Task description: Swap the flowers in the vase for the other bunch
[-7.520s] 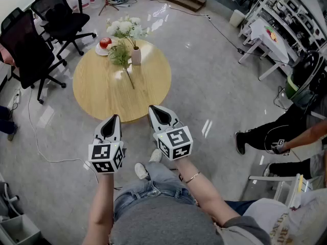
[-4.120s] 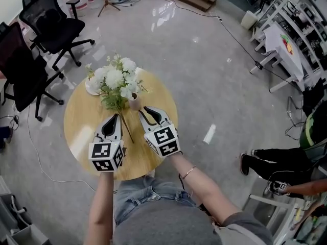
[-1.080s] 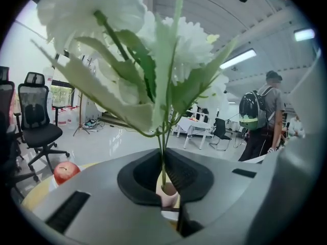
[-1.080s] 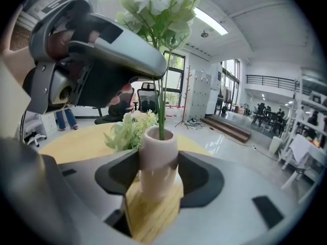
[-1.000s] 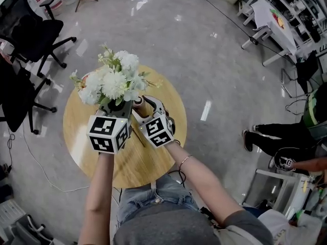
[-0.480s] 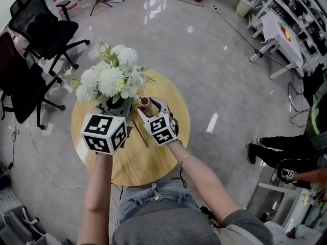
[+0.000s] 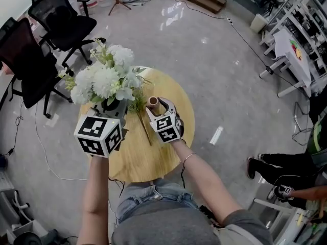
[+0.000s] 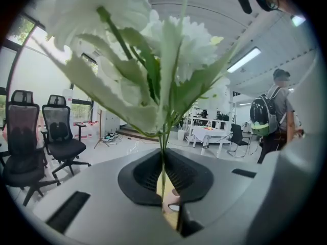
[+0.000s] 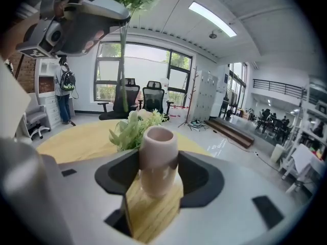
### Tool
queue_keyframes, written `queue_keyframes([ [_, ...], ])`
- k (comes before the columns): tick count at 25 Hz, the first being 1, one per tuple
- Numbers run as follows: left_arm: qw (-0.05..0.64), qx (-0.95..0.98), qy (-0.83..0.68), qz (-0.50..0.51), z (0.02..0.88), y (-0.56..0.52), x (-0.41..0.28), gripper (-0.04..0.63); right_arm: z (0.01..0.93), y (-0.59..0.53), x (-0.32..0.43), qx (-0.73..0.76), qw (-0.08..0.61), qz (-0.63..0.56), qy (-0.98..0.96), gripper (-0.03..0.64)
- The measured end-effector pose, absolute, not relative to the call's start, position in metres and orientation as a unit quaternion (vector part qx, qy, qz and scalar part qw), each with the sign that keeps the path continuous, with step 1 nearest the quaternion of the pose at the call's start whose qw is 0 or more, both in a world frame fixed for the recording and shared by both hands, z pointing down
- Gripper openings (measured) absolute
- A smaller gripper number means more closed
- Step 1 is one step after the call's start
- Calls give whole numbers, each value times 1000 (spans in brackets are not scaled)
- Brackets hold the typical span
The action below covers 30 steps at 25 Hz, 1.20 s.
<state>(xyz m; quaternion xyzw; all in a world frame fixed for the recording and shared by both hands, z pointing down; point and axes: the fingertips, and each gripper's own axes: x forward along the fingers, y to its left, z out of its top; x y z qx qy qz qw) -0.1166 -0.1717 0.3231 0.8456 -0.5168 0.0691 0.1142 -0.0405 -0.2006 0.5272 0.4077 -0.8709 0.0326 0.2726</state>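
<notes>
Right gripper: jaws set wide, pads pressing both sides of the vase, which stands empty on the round wooden table. Left gripper, up and left of the vase: jaws almost together, clamped on the thin stems of the white flower bunch, clear of the vase's mouth. Green bunch lies on the table just left of the vase. Office chairs stand well beyond the vase.

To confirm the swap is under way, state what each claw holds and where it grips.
Left claw: the white flower bunch, pinched by its stems. Right claw: the vase, clamped around its body.
</notes>
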Motion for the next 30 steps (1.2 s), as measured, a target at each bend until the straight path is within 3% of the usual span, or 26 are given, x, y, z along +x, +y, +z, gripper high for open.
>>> queue_keyframes([
  [8, 162, 811, -549, 118, 376, -120, -161, 28, 538, -194, -50, 417, 265, 40, -868, 245],
  [30, 335, 752, -525, 215, 499, -85, -182, 28, 535, -205, -46, 423, 251, 66, -868, 244],
])
